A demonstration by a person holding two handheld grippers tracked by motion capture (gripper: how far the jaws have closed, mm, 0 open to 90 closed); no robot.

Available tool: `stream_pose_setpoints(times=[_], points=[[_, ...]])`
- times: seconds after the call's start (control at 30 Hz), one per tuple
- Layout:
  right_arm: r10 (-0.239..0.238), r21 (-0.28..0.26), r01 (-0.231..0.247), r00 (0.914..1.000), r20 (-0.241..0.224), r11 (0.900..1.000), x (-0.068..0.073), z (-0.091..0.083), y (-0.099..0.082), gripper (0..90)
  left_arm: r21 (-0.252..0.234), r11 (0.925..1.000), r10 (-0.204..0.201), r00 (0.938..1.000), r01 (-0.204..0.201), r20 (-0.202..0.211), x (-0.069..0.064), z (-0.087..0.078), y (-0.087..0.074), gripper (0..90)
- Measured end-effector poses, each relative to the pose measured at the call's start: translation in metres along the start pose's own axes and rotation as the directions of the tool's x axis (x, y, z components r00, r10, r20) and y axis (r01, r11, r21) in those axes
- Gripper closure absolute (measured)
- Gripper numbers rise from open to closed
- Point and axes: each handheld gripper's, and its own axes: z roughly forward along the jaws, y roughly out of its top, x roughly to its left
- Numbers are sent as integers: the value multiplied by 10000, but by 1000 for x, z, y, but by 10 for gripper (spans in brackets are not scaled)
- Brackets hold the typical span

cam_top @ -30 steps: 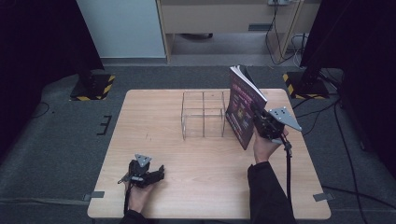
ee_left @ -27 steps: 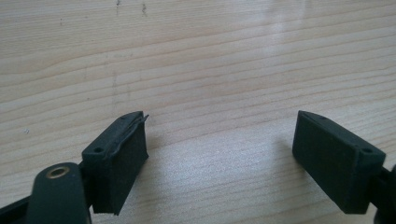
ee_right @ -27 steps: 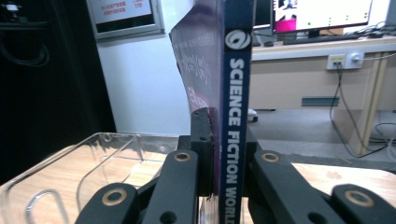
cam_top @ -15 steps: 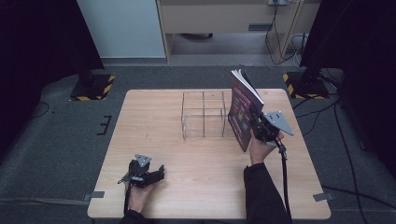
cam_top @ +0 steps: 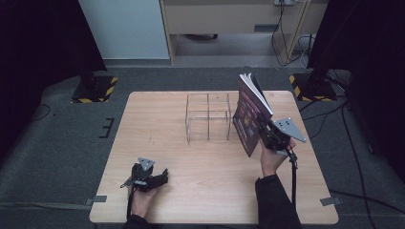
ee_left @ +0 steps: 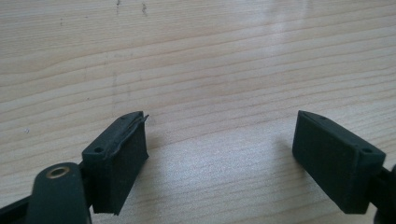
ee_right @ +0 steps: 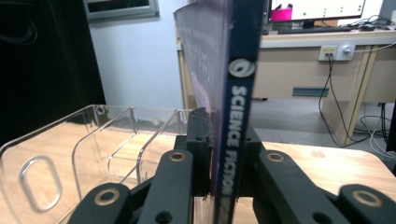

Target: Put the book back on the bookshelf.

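Clear plastic rack [cam_top: 208, 118] stands mid-table, just left of the book [cam_top: 248, 112]. That book stands upright, spine vertical, pinched at its spine by the right gripper [cam_top: 267, 131], whose jaws have just been easing slightly. Spread and empty, the left gripper [cam_top: 160, 177] rests well apart at the near edge.
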Motion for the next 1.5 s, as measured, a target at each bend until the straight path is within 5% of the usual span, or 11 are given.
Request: stream_pose_setpoints(times=[0.27,0.77,0.97,1.5], points=[[347,354,-343,9993,-128,9988,-2,1,8,840,3,10000,-1,10000,1,3,0,0,0,168],[487,-546,-471,9984,298,9974,2,22,2,845,2,10000,0,10000,0,4,0,0,0,168],[470,-495,-452,9982,374,9978,3,21,2,841,1,10000,-1,10000,1,3,0,0,0,168],[97,7,-98,9998,179,10000,2,18,4,617,7,10000,7,10000,-7,3,0,0,0,168]])
